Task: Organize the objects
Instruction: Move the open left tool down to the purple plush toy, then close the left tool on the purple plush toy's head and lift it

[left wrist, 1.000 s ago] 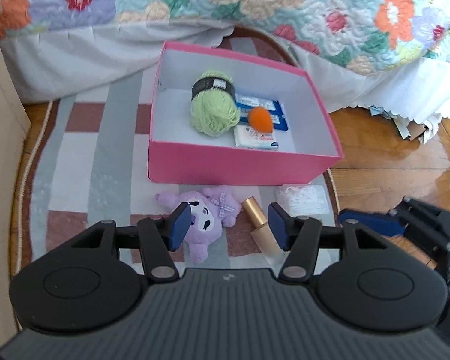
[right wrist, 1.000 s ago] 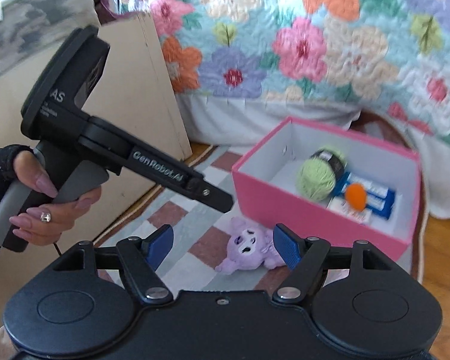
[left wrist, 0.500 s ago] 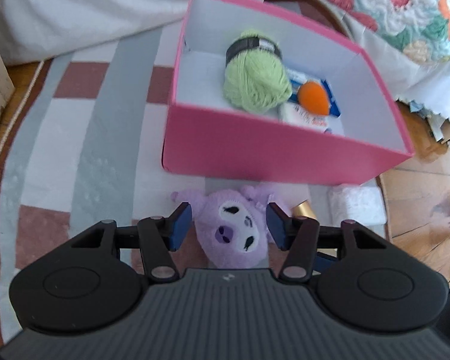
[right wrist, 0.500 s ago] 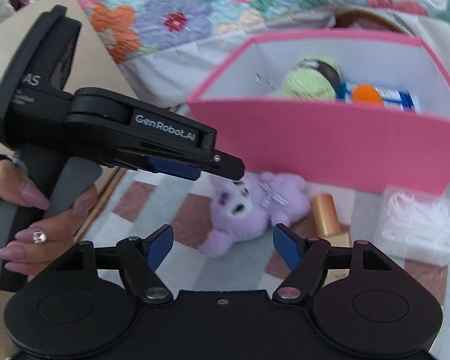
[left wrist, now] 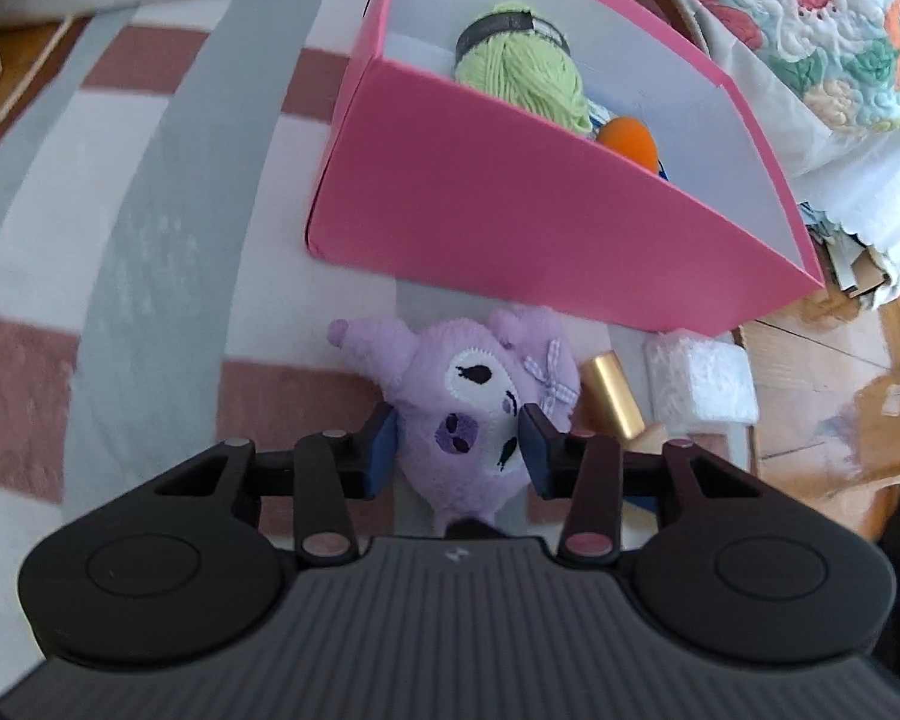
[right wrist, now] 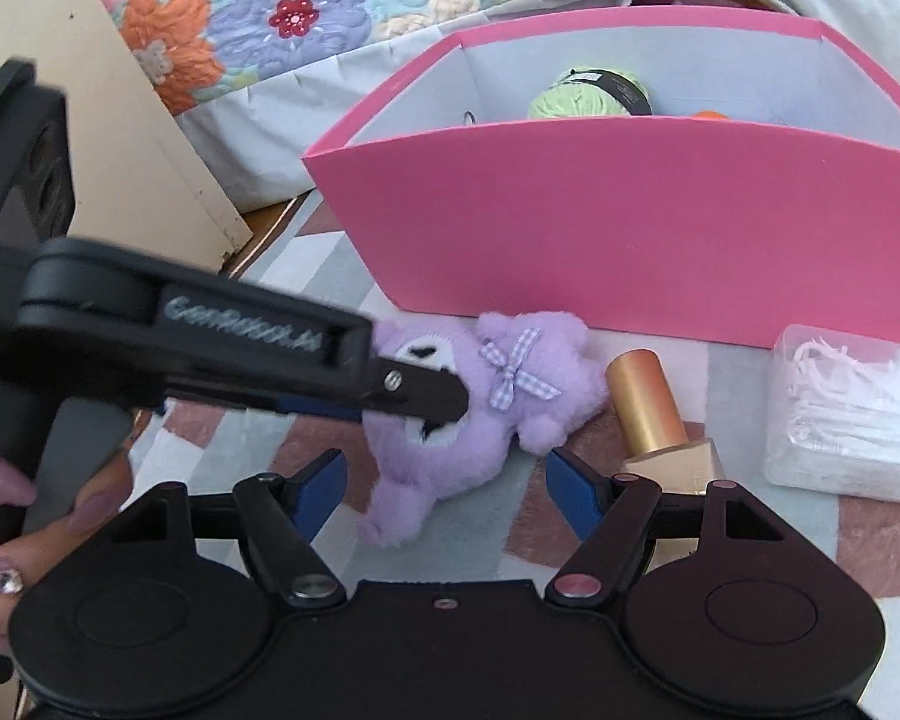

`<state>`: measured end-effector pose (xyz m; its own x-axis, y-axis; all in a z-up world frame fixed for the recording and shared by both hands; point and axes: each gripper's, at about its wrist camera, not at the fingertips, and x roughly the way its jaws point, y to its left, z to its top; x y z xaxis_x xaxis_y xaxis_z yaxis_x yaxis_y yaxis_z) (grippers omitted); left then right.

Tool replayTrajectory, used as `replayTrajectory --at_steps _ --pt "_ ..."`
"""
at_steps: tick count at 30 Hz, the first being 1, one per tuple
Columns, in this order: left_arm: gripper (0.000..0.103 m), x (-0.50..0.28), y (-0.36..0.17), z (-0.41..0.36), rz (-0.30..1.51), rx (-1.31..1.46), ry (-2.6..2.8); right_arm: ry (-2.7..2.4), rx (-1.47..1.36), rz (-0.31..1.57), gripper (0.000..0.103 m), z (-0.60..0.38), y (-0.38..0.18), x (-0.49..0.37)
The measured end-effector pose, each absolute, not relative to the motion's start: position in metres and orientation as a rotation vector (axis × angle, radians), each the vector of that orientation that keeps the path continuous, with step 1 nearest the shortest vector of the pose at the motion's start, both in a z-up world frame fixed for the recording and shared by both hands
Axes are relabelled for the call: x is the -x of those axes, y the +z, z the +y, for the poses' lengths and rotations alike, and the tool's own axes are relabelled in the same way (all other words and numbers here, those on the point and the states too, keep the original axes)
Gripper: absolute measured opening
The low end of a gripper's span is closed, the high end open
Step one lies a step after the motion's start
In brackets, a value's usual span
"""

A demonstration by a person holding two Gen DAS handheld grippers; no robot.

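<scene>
Left gripper (left wrist: 457, 443) straddles the purple plush toy (left wrist: 471, 414), jaws apart and flanking its head, blue pads just beside the fur, not yet clamped; right gripper (right wrist: 443, 487) hangs spread and empty nearby. Step in hand, by judgement: seizing the toy, which lies just in front of the pink box (left wrist: 510, 198); next move calls for closing, lifting, clearing the box wall. Beneath the box: checked rug (left wrist: 120, 210); behind it: floral quilt (right wrist: 282, 6); inside it: green yarn (left wrist: 525, 75); beside the toy: gold tube (right wrist: 648, 402).

Plush toy (left wrist: 474, 414) lies before box (left wrist: 510, 210), on rug (left wrist: 150, 228).
</scene>
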<state>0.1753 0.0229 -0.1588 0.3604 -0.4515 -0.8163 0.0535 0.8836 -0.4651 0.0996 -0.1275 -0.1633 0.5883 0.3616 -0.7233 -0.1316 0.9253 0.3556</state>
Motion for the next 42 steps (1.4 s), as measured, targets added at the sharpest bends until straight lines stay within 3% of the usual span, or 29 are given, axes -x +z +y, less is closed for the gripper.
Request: replayTrajectory --at_steps 2,5,7,9,10,17,21,23,27,29,32,37,42 --pt "0.035 -0.176 -0.162 0.029 1.221 0.473 -0.383 0.311 -0.301 0.916 0.077 -0.13 -0.162 -0.101" --pt "0.034 -0.174 -0.164 0.037 1.259 0.505 -0.398 0.328 -0.309 0.936 0.076 -0.127 -0.159 -0.099" --pt "0.034 -0.17 -0.16 0.037 1.255 0.472 -0.398 0.328 -0.273 0.929 0.069 -0.122 -0.158 -0.097" --pt "0.034 -0.168 -0.152 0.036 1.225 0.414 -0.384 0.304 -0.186 0.921 0.054 -0.115 -0.16 -0.096" --pt "0.034 -0.167 -0.147 0.035 1.201 0.375 -0.37 0.277 -0.132 0.917 0.053 -0.112 -0.161 -0.095" --pt "0.041 -0.177 -0.134 0.035 1.112 0.266 -0.347 0.291 -0.083 0.906 0.047 -0.112 -0.161 -0.09" --pt "0.047 -0.184 -0.136 0.033 1.083 0.266 -0.377 0.284 0.03 0.885 0.032 -0.108 -0.153 -0.08" --pt "0.047 -0.187 -0.14 0.033 1.081 0.297 -0.417 0.277 0.054 0.88 0.03 -0.108 -0.149 -0.079" --pt "0.044 -0.184 -0.15 0.034 1.095 0.383 -0.456 0.285 -0.002 0.894 0.033 -0.117 -0.149 -0.082" --pt "0.033 -0.18 -0.151 0.032 1.094 0.377 -0.443 0.295 -0.065 0.932 0.038 -0.123 -0.154 -0.085" --pt "0.027 -0.177 -0.153 0.029 1.122 0.343 -0.419 0.308 -0.149 0.977 0.046 -0.129 -0.163 -0.091" --pt "0.027 -0.167 -0.148 0.02 1.096 0.299 -0.457 0.317 -0.136 0.948 0.054 -0.122 -0.164 -0.093" --pt "0.027 -0.158 -0.142 0.018 1.1 0.291 -0.458 0.322 -0.113 0.94 0.05 -0.118 -0.159 -0.089"
